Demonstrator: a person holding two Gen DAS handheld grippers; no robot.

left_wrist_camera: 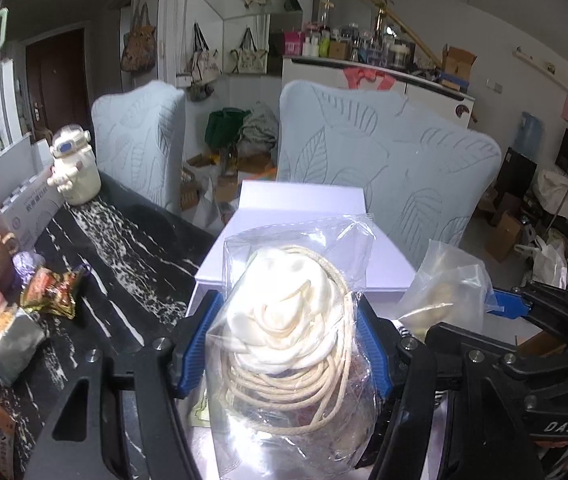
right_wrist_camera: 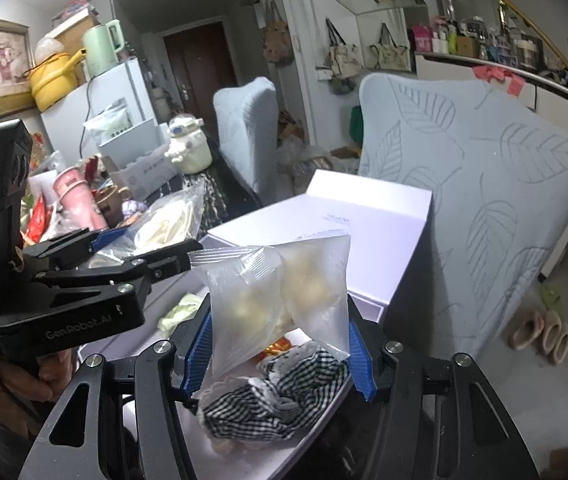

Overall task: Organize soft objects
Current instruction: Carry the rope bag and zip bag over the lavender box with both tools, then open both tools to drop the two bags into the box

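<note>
While both claws carry bagged goods over the white box (left_wrist_camera: 304, 216) at 12 o'clock, left gripper (left_wrist_camera: 284, 344) clamps a slippery, light rope-and-cloth bag (left_wrist_camera: 288, 320); right gripper (right_wrist_camera: 279, 344) pinches a soft frosted pouch (right_wrist_camera: 279, 292) mid-body. Hold the bulk, not the film edges.

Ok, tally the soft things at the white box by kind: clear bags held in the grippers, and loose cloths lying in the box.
Clear bags held in grippers: 2, the cream fabric and cord bag in the left gripper, the frosted bag in the right gripper
Checked cloths in the white box: 1, black-and-white
Total: 3
</note>
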